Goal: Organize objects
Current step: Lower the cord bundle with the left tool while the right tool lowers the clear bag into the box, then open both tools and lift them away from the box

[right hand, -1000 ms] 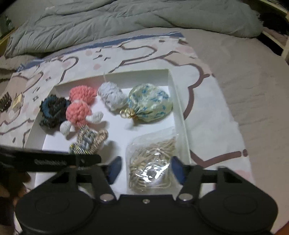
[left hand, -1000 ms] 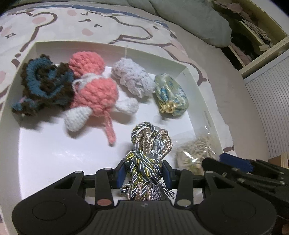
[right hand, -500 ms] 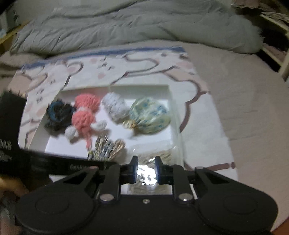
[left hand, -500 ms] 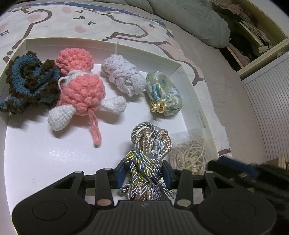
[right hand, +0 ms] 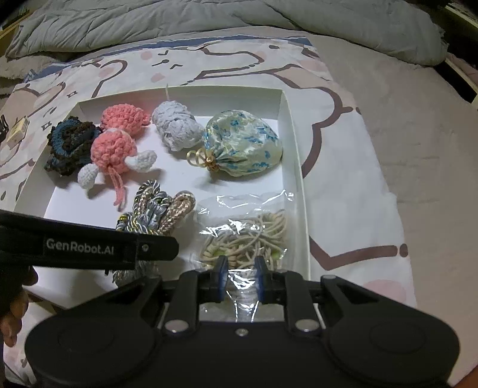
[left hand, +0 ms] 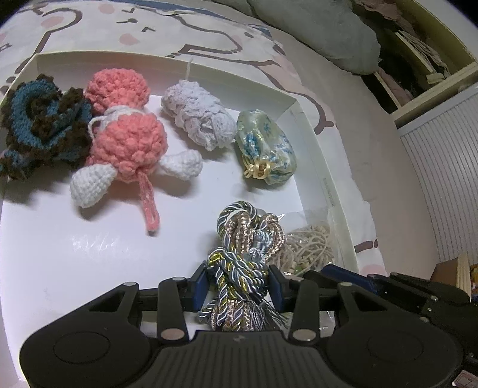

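A white shallow box (left hand: 316, 140) (right hand: 294, 143) lies on the bed. My left gripper (left hand: 239, 282) is shut on a bundle of braided gold, blue and silver cords (left hand: 242, 256) (right hand: 158, 209) at the box's near side. My right gripper (right hand: 239, 276) is shut on the near edge of a clear plastic bag of cream cord (right hand: 245, 235) (left hand: 310, 244) in the box's near right corner. Further in lie a pink crochet toy (left hand: 128, 143) (right hand: 115, 143), a blue-brown crochet piece (left hand: 41, 125) (right hand: 71, 140), a pale lilac crochet roll (left hand: 197, 119) (right hand: 176, 125) and a floral satin pouch (left hand: 266, 149) (right hand: 242, 146).
The box rests on a cartoon-print sheet (right hand: 209, 59). A grey duvet (right hand: 209, 18) is heaped behind it. Shelves with clutter (left hand: 418, 53) and a ribbed white panel (left hand: 448, 179) stand to the right. A small tan object (right hand: 18, 132) lies on the sheet at left.
My right gripper has closed from wide open onto the plastic bag's near edge. My left gripper still holds the cord bundle and has shifted slightly over the box.
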Tool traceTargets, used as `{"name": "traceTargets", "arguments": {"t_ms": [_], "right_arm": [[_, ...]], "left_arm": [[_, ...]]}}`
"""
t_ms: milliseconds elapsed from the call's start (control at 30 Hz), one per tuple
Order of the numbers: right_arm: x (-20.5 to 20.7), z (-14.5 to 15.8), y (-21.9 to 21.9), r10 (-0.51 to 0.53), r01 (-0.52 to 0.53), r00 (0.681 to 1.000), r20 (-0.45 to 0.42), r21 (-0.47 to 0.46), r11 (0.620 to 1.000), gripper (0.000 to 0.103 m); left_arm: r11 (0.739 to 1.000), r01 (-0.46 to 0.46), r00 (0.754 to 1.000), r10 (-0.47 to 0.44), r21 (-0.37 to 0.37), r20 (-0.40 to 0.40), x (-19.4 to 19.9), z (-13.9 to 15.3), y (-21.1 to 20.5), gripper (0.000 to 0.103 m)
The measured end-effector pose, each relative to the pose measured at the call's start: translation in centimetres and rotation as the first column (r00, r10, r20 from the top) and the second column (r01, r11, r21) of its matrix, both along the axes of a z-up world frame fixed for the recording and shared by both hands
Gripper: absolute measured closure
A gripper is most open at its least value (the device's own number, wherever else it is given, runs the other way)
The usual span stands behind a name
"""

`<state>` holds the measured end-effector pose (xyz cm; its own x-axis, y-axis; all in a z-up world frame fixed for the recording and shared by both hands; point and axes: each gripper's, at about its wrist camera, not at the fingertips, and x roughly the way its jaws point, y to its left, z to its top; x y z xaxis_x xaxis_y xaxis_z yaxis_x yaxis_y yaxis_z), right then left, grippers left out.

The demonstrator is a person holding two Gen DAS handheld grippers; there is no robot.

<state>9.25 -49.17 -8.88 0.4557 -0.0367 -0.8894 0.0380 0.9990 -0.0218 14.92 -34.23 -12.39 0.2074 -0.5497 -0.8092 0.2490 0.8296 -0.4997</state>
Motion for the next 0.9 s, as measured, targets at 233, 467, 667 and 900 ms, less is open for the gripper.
{"name": "traceTargets", "arguments": {"t_ms": [233, 467, 667, 900], "right_arm": [[-1.2, 2.0, -0.9, -0.070, 0.067, 0.997, 0.039, 0.089, 0.994, 0.075], [-1.8, 3.0, -0.9, -0.090, 0.085, 0.994, 0.068, 0.084, 0.993, 0.073], [-2.4, 3.8, -0.8, -0.113, 0.104, 0.989, 0.093, 0.098, 0.990, 0.071], [-3.3, 4.6, -0.9, -0.137, 0.123, 0.979, 0.149, 0.100, 0.987, 0.061]], "left_arm": [[1.000, 0.001, 1.000, -0.001, -0.025, -0.002, -0.5, 0.6, 0.1, 0.060], [0.999, 0.000, 1.000, 0.001, -0.032, 0.024, -0.9, 1.8, 0.9, 0.041], [1.000, 0.001, 0.998, 0.001, -0.022, 0.058, -0.9, 3.1, 2.0, 0.041], [0.999, 0.022, 0.988, -0.026, 0.027, 0.150, -1.5, 5.0, 3.0, 0.038]]}}
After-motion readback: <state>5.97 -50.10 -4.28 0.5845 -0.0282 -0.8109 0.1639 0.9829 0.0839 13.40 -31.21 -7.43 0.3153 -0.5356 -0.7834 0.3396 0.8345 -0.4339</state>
